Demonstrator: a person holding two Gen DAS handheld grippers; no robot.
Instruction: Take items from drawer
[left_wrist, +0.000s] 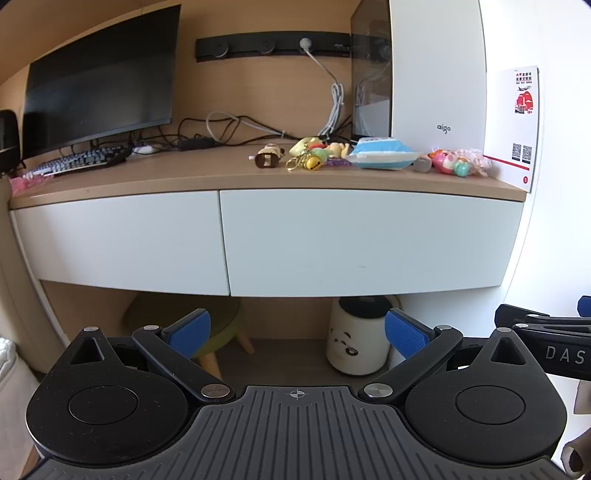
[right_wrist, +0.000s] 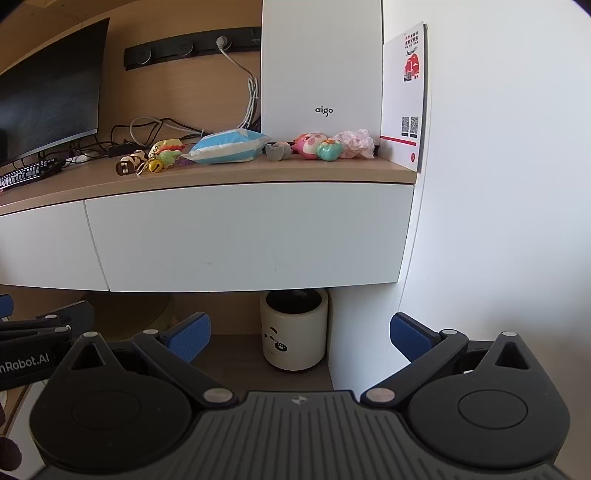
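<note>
The white drawer (right_wrist: 247, 236) under the desk's right end is flat-fronted and fully closed, its contents hidden. Your left gripper (left_wrist: 297, 334) and right gripper (right_wrist: 300, 338) hang before it, jaws apart, empty.

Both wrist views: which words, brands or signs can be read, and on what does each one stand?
"aigo": white computer case.
"DAS", cut off: right gripper arm, left view.
"nRobot.AI", cut off: left gripper arm, right view.
Poster: red print and QR codes, too small to read.
Keyboard: keys unreadable.
</note>
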